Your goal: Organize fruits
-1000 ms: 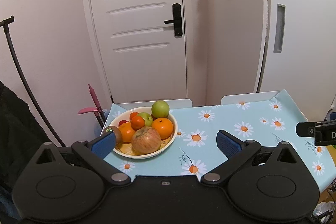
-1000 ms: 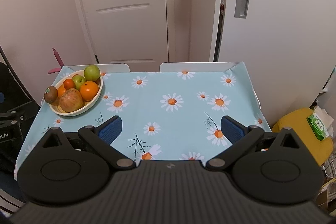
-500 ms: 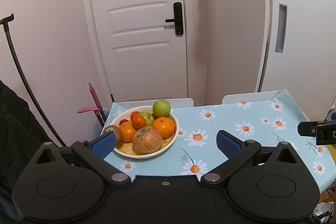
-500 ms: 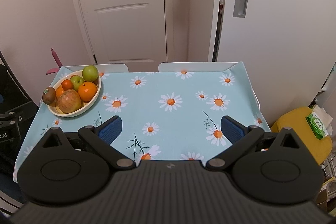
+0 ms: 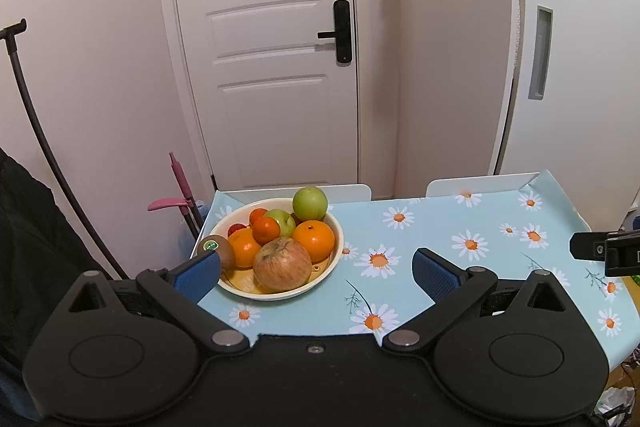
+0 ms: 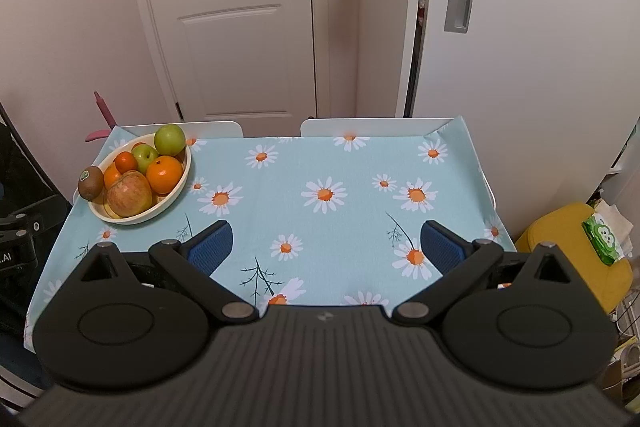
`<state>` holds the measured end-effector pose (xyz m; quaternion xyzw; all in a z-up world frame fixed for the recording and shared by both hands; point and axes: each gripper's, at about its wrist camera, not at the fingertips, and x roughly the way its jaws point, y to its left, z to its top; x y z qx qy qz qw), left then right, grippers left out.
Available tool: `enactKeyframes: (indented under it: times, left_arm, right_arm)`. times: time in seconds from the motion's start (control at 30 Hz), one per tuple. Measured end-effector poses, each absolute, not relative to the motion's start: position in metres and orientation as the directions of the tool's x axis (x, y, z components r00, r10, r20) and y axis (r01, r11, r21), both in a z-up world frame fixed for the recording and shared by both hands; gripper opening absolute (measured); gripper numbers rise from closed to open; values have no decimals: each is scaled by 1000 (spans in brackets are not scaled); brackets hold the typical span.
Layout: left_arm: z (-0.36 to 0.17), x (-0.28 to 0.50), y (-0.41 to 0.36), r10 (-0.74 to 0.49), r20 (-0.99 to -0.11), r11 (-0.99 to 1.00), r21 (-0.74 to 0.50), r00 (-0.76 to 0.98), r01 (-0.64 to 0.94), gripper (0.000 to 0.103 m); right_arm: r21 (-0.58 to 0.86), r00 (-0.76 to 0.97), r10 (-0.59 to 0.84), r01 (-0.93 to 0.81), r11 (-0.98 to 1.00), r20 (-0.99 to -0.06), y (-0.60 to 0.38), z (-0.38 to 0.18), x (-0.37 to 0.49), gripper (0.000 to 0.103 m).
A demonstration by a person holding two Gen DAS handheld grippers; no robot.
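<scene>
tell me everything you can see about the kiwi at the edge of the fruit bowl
The brown fuzzy kiwi is oval, whole and unpeeled, with a small round green sticker on top. It sits at the left edge of the cream shallow fruit bowl, seemingly perched on the rim, touching an orange beside it. Neither gripper touches it.

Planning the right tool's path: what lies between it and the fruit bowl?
Only bare daisy tablecloth, as the right wrist view shows. Nothing stands between the right tool and the fruit bowl.
</scene>
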<state>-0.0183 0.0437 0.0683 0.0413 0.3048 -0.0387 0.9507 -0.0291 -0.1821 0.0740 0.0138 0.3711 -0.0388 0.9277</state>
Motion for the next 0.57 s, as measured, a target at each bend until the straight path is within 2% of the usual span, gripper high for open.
enactKeyframes:
  times: [0.57]
  left_arm:
    - [67, -15, 50, -30, -582, 996, 52, 813, 74, 103]
  right_arm:
    - [-2, 721, -63, 85, 996, -690, -182, 73, -26, 103]
